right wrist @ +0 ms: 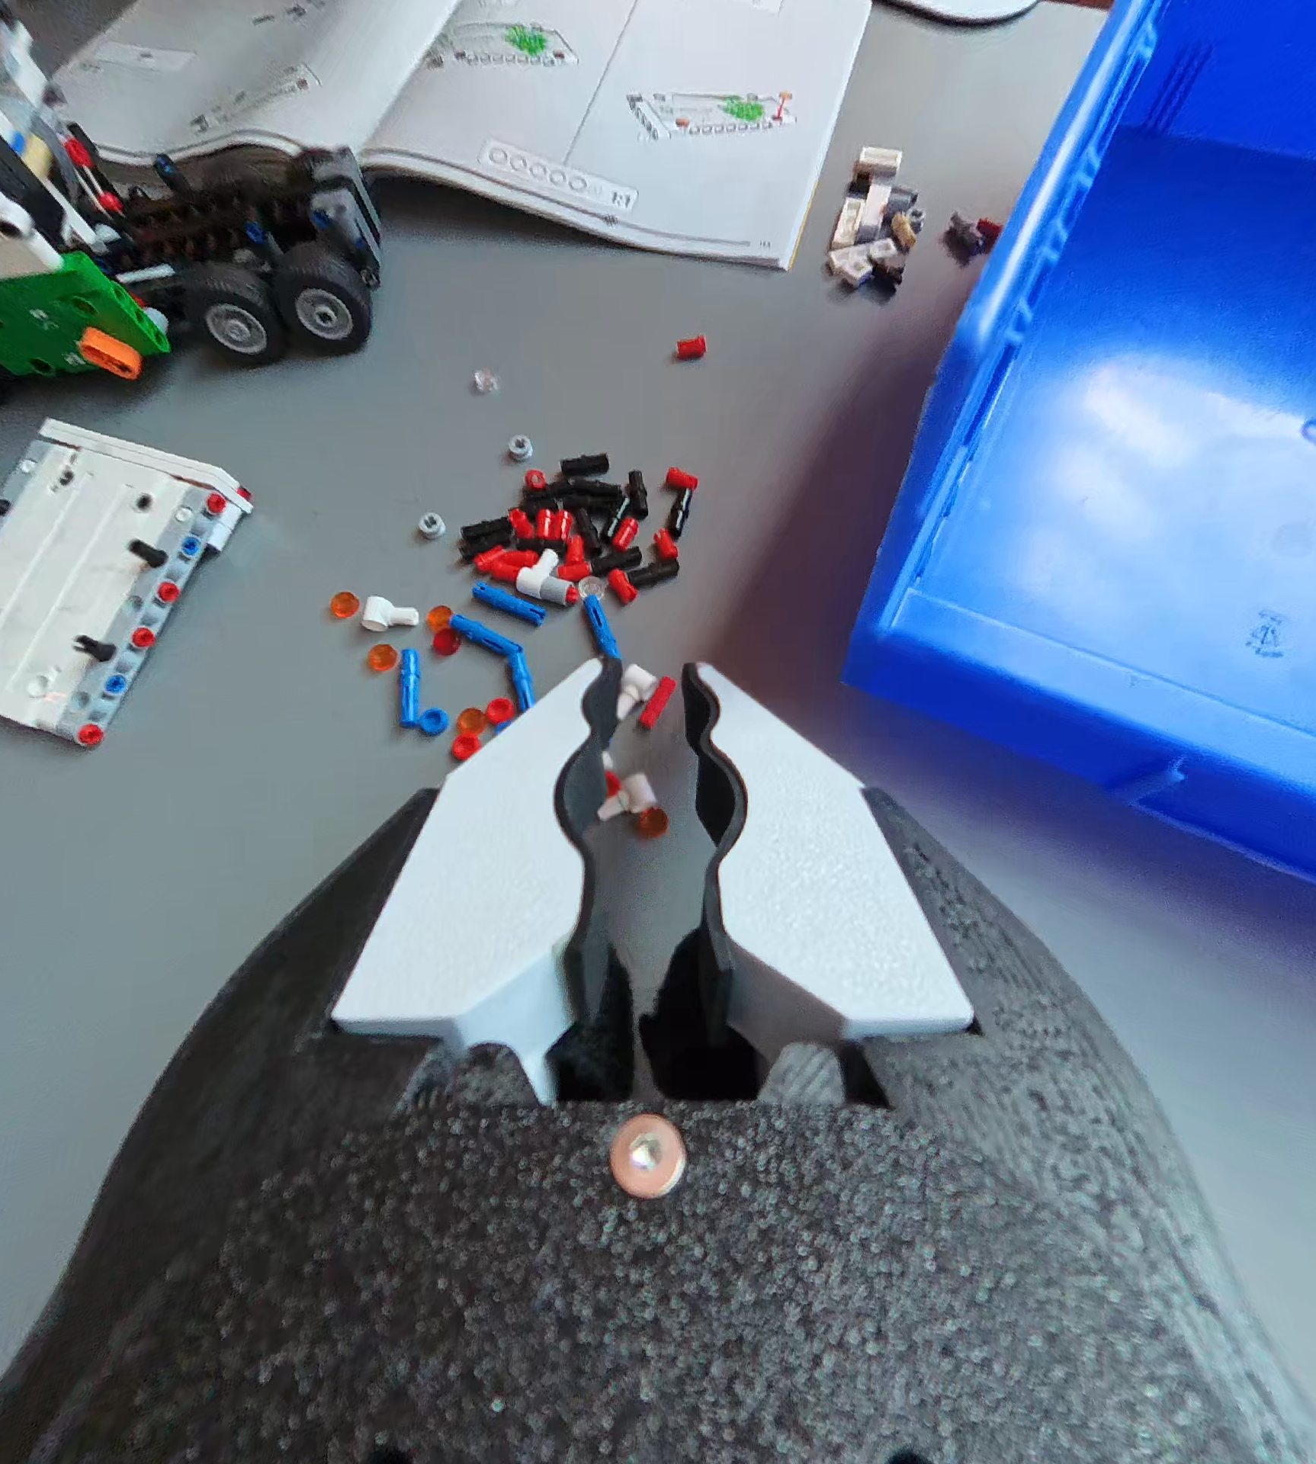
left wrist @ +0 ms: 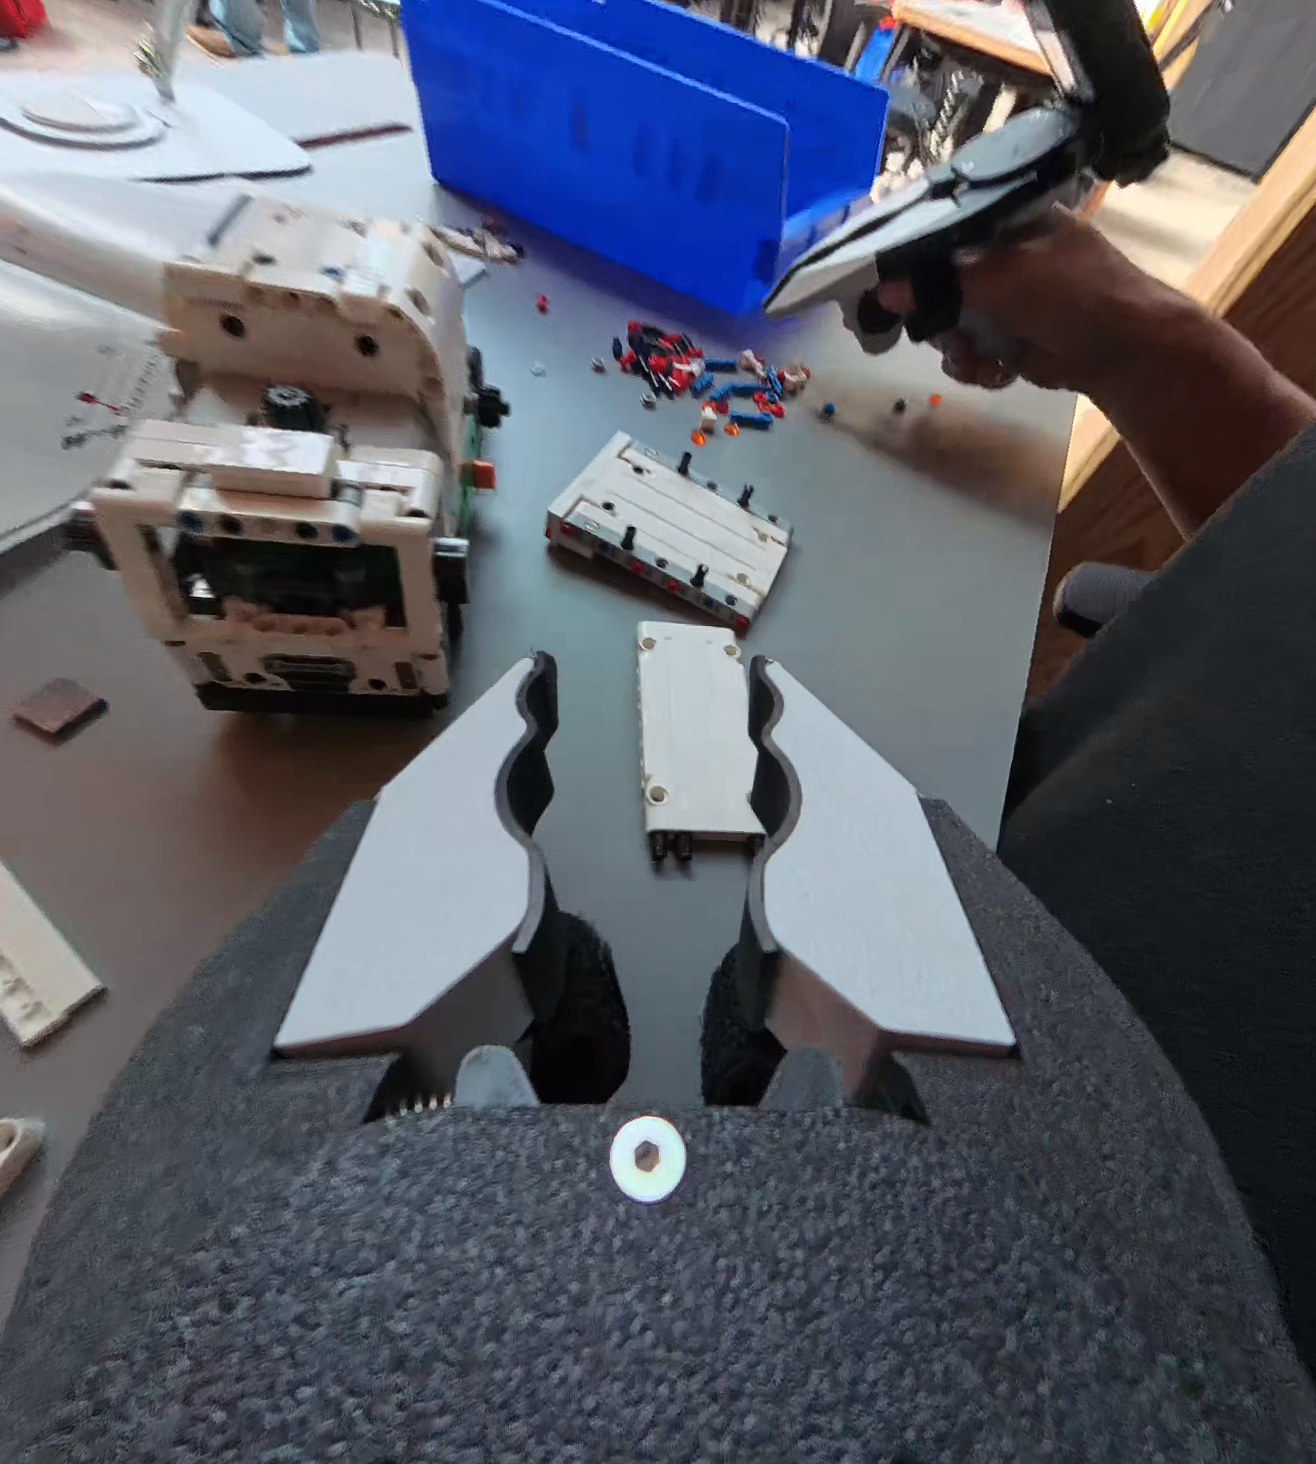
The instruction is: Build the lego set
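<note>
Left claw (left wrist: pixel 653 673) agape beside white panel (left wrist: pixel 693 737)

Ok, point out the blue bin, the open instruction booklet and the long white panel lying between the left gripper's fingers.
blue bin (right wrist: pixel 1162 491): right wrist view, on its inner floor.
instruction booklet (right wrist: pixel 639 47): right wrist view, on the right-hand page.
long white panel (left wrist: pixel 693 733): left wrist view, on its flat top face.

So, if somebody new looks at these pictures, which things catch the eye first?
Probably the big blue bin at the right of the grey table, and the half-built white toy truck at the left. Between them lies a scatter of small red, black and blue pins, with the right gripper hovering open over its near edge. The left gripper is open around a flat white panel.
</note>
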{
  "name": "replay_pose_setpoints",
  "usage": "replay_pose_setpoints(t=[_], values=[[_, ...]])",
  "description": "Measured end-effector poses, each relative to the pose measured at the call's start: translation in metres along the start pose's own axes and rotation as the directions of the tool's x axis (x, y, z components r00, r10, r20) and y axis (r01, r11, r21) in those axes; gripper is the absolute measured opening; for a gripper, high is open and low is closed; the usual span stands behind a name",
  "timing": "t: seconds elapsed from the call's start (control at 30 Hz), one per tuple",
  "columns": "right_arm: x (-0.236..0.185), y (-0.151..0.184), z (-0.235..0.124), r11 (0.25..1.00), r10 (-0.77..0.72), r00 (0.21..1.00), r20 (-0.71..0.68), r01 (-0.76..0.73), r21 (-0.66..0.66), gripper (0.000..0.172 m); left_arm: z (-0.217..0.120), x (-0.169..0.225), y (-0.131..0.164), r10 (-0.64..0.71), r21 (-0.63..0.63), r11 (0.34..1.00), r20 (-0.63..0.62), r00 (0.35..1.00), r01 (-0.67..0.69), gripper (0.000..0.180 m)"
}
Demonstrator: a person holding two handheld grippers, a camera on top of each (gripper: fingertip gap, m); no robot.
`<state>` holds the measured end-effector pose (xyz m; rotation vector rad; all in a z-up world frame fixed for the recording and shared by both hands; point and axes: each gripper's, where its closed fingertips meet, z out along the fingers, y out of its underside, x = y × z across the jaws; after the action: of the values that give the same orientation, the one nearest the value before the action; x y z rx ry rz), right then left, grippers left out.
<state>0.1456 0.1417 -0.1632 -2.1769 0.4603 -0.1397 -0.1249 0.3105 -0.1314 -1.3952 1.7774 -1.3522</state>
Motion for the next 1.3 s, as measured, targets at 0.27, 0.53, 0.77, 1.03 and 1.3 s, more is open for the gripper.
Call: replay_pose_setpoints(t=[0.27,0.53,0.77,1.03,1.3], values=[[-0.007,-0.006,0.035,0.999,0.020,1.000,0.007,-0.020,-0.036,0.015,-0.023,-0.023,-0.014,-0.046,0.171,0.985,0.101,0.994,0.028,0.038],[-0.008,-0.006,0.046,0.997,0.032,0.999,0.007,-0.032,-0.070,0.012,-0.012,-0.019,-0.005,-0.020,0.092,0.996,0.091,0.996,0.011,0.037],[-0.011,-0.005,0.048,0.996,-0.002,1.000,0.012,0.004,-0.093,0.003,-0.014,-0.020,-0.006,-0.028,0.107,0.994,0.093,0.995,0.018,0.036],[-0.012,-0.018,0.037,0.998,-0.050,0.999,0.001,0.050,-0.030,0.000,-0.011,-0.017,-0.003,0.005,0.080,0.997,0.099,0.995,-0.013,0.036],[-0.031,-0.025,0.025,0.993,-0.120,0.992,0.024,0.120,0.011,0.000,-0.010,-0.015,-0.003,0.022,0.076,0.997,0.093,0.995,-0.029,0.036]])
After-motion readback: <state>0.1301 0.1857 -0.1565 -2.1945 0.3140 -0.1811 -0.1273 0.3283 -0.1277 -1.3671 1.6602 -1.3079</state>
